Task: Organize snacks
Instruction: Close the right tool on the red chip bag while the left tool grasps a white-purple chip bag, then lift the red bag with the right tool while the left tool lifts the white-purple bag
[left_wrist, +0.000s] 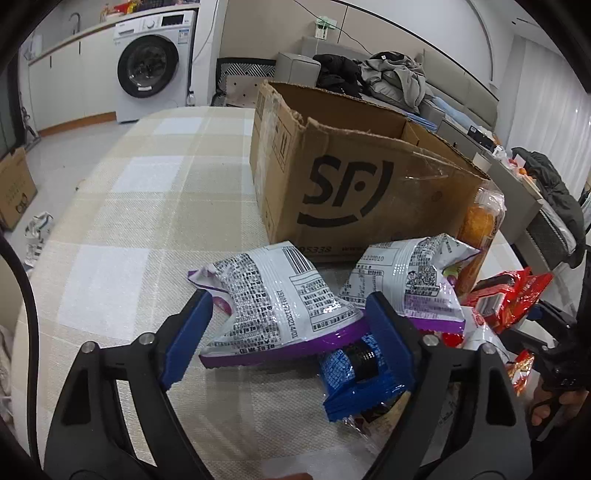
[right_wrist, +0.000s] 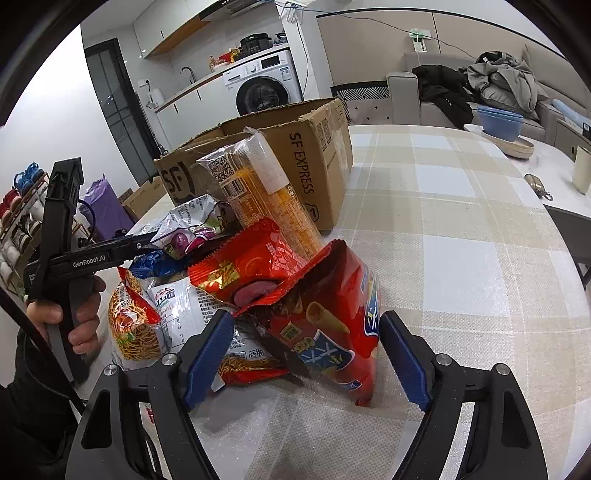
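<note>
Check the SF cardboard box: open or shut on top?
Open. The cardboard box has its top flaps up and the inner walls show in the left wrist view; contents cannot be seen.

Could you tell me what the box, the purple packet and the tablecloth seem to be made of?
Box: matte brown corrugated cardboard, judging by its torn, creased edges. Purple packet: glossy plastic film, crinkled and glinting. Tablecloth: probably woven fabric, with a fine ribbed texture.
</note>
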